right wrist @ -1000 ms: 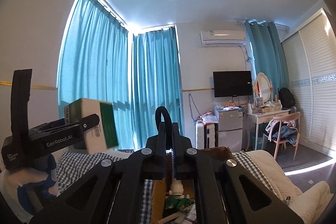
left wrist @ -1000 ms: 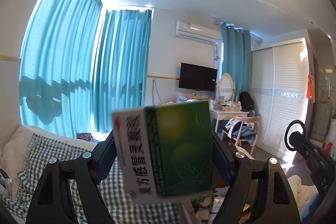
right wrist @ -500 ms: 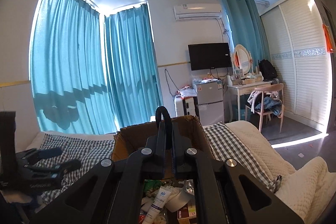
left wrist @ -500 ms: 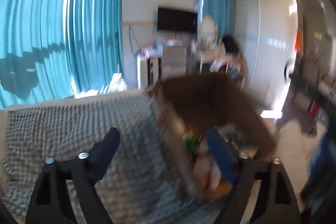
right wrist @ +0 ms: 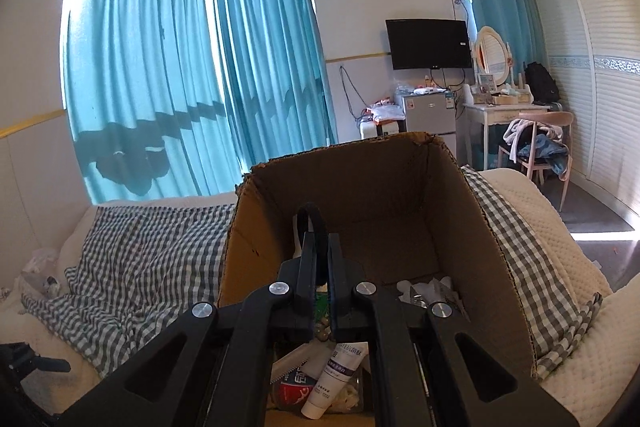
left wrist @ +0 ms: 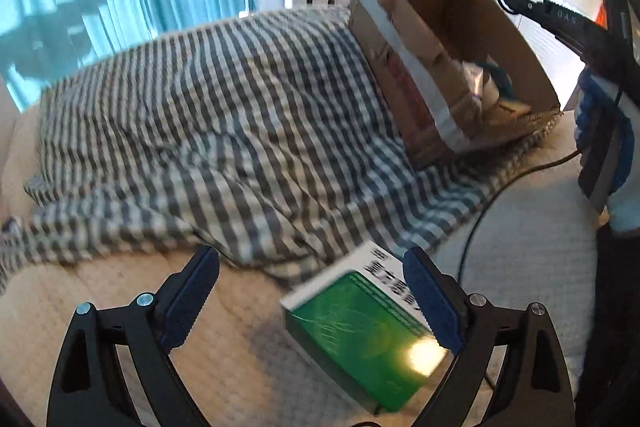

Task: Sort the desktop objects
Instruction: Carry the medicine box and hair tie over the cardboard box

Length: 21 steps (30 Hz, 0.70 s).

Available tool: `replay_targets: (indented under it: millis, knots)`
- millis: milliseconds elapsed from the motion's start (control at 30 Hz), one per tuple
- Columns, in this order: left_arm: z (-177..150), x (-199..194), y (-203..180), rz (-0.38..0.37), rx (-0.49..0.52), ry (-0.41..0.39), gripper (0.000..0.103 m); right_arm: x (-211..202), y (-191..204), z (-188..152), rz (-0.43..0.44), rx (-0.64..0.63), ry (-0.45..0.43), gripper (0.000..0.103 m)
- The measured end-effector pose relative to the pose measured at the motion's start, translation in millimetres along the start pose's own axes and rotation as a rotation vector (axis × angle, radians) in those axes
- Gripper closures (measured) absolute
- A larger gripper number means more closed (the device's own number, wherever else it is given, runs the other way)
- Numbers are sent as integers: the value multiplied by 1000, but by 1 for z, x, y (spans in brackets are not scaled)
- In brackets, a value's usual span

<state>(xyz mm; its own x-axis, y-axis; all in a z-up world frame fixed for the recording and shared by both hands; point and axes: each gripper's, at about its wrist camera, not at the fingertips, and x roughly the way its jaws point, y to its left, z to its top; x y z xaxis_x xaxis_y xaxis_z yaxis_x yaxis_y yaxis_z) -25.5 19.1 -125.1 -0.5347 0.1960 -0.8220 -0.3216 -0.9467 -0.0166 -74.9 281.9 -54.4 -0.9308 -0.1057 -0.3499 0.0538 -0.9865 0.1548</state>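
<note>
My left gripper point(left wrist: 312, 291) is spread, empty; green box point(left wrist: 360, 331) lies on bed point(left wrist: 224, 359) by its right finger. Right gripper point(right wrist: 319, 259), pressed together over cardboard box point(right wrist: 496, 267), should pick nxt w/ care.

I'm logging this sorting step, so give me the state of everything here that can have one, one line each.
left claw: open, empty, just above the bed.
right claw: shut, holding nothing visible, over the box.
green medicine box: lying flat on the cream blanket, beside the left claw's right finger, not gripped.
cardboard box: open-topped, upright on the bed, partly filled with items.
white tube: lying in the box, cap on.
curtains: drawn shut.
</note>
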Motion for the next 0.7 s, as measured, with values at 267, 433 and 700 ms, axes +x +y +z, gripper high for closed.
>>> replay_targets:
  millis: [267,433,700]
  knots:
    - [1,26,-22,103,-229,150,7,29,6,1,-30,-70,112,98]
    - [-10,47,-26,250,-246,187,6,37,1,-12,-63,-83,138,25]
    - [-44,70,-10,-2,-454,344,11,19,-14,-6,-35,-2,82,22]
